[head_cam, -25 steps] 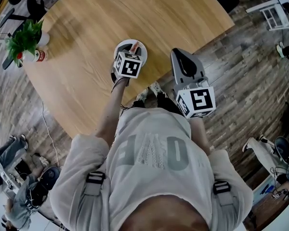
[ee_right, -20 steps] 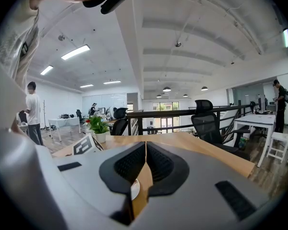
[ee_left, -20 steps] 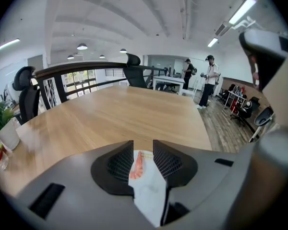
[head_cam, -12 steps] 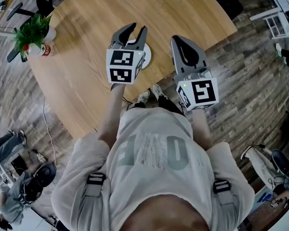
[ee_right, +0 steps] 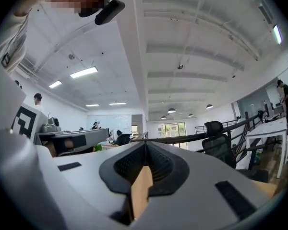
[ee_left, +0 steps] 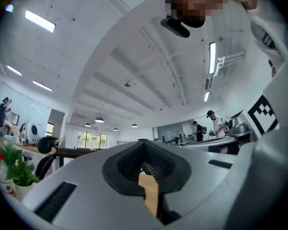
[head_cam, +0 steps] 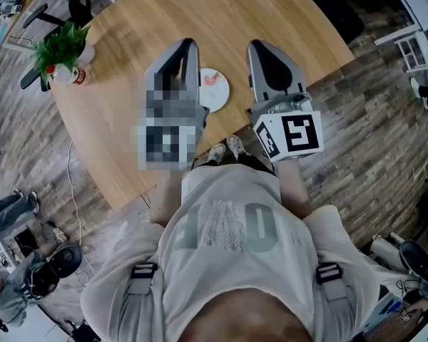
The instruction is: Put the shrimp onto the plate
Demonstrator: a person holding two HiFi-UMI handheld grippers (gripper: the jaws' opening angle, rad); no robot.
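Shrimp [head_cam: 211, 79] lies pink on the white plate [head_cam: 216, 99], which sits on the round wooden surface [head_cam: 271, 13] at my 12 o'clock. The left gripper [head_cam: 187, 43] hangs at the plate's 9 o'clock, its jaws closing with tips pressed together and nothing between them. The right gripper [head_cam: 257, 45], at the plate's 3 o'clock, is likewise pressed together and empty; its marker cube [head_cam: 289, 135] shows a black-and-white square pattern. A potted plant [head_cam: 60, 48] stands at the surface's 9 o'clock edge, its red label unreadable.
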